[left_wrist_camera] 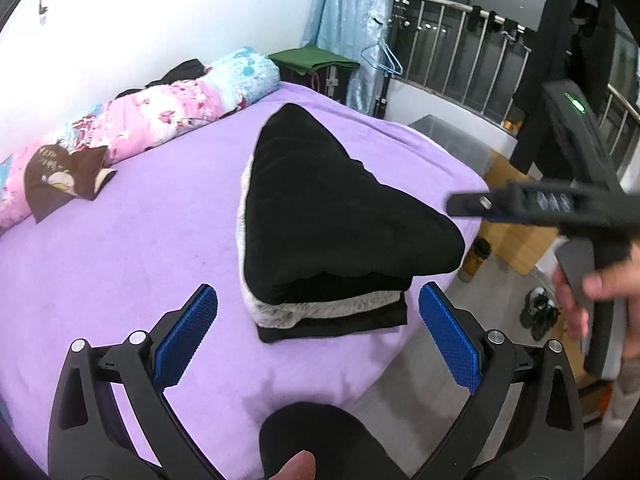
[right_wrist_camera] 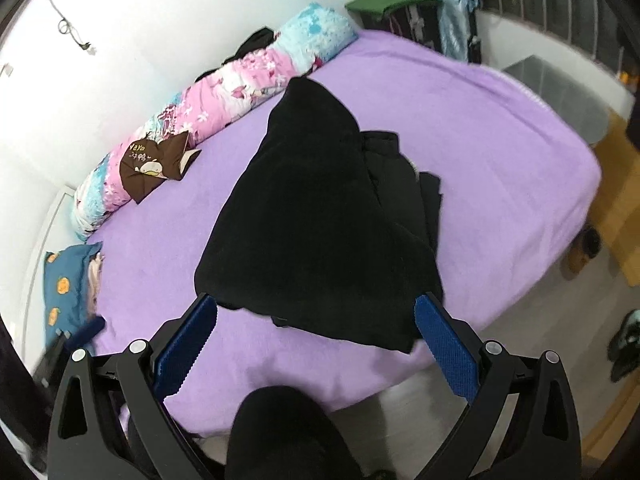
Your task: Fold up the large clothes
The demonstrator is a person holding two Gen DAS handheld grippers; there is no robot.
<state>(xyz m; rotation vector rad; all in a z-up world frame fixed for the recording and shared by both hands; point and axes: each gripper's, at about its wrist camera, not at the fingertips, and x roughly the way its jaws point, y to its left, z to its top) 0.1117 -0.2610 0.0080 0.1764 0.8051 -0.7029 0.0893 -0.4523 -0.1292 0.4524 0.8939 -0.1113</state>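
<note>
Hand-held gripper (right_wrist_camera: pixel 316 338) tips overlapping black garment's (right_wrist_camera: pixel 320 220) near edge, folds indistinct

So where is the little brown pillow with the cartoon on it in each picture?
Left wrist view: the small brown cartoon-print pillow is at the far left, leaning on the pink and blue floral rolled quilt.
Right wrist view: the pillow is left of centre, higher up, against the same quilt.
Shared landmark: the folded black fleece-lined garment on the purple bedsheet.
</note>
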